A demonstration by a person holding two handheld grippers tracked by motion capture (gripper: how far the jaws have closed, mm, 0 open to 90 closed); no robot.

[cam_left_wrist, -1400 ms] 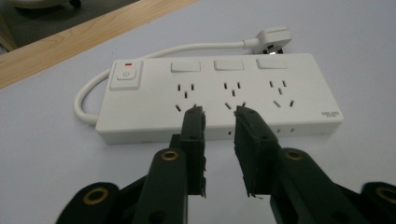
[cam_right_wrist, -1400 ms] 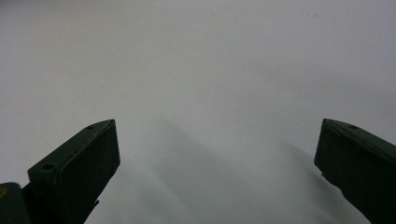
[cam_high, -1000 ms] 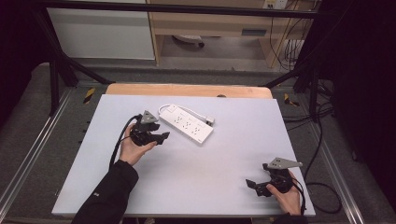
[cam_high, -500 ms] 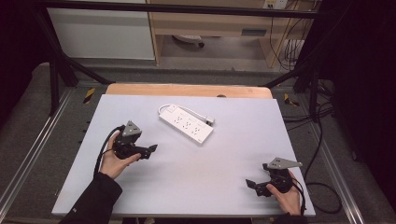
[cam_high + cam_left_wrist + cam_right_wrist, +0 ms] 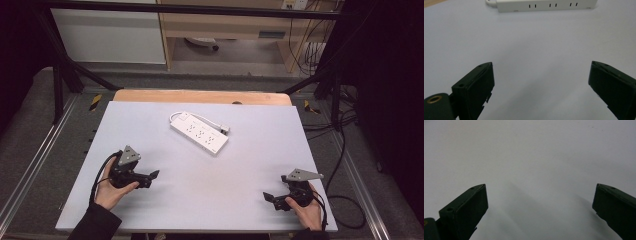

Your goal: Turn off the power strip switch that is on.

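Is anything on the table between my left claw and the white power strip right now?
Nothing visible. The left claw, jaws wide open, faces the power strip across bare table; the left gripper view shows only empty tabletop between the jaws and the strip.

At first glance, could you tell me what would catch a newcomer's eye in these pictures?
The white power strip lies alone, set at an angle, on the far middle of the pale table. Near the front edge, a person holds the left gripper and the right gripper at opposite sides, both open and empty, jaws pointing inward.
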